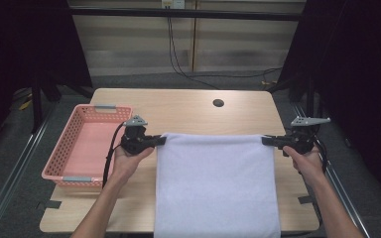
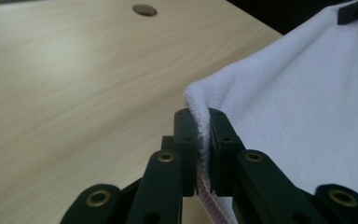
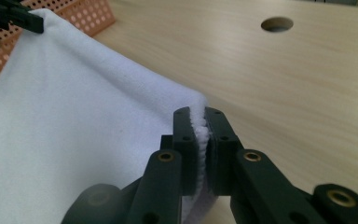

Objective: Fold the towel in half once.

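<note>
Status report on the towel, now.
Left gripper and right gripper shut on the white towel's far corners. Far edge taut between them. Pink basket off left, nothing in the way.

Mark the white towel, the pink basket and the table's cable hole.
white towel (image 1: 217,188), high view, middle of the cloth.
pink basket (image 1: 88,108), high view, far rim.
cable hole (image 1: 218,103), high view, centre of the hole in the table top.

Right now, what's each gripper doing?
Left gripper: shut on the white towel's far left corner.
Right gripper: shut on its far right corner.
</note>
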`<act>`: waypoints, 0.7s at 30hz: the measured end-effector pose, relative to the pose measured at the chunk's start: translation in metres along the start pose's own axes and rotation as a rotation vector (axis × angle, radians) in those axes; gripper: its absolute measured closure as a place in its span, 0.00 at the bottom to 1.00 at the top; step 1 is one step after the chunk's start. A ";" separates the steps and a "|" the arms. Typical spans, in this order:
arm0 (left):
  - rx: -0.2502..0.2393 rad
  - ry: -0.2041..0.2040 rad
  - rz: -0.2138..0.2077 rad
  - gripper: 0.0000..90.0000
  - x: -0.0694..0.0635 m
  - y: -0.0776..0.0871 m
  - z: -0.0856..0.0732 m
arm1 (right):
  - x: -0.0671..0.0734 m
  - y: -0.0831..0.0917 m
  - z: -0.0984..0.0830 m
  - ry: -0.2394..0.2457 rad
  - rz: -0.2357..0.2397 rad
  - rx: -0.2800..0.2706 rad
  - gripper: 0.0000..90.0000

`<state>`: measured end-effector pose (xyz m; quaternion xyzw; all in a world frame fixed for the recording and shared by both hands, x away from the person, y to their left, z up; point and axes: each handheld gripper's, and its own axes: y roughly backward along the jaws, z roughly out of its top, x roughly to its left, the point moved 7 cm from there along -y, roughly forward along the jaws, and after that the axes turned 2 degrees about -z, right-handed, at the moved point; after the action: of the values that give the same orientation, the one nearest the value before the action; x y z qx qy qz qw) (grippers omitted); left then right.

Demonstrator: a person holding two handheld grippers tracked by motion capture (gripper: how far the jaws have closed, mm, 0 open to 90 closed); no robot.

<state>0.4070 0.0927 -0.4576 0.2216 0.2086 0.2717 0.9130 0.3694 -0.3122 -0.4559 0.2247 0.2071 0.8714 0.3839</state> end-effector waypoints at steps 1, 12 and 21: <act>-0.006 0.000 0.006 0.94 0.002 0.001 0.004 | -0.001 0.001 0.005 0.004 -0.006 -0.005 0.94; -0.042 -0.011 0.058 0.93 0.028 -0.004 0.046 | -0.023 -0.016 0.046 0.014 -0.047 -0.050 0.94; -0.063 0.004 0.071 0.93 0.028 -0.011 0.052 | -0.034 -0.026 0.068 -0.010 -0.073 -0.095 0.95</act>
<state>0.4585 0.0856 -0.4282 0.1993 0.1937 0.3109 0.9089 0.4426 -0.3090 -0.4221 0.2028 0.1717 0.8645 0.4266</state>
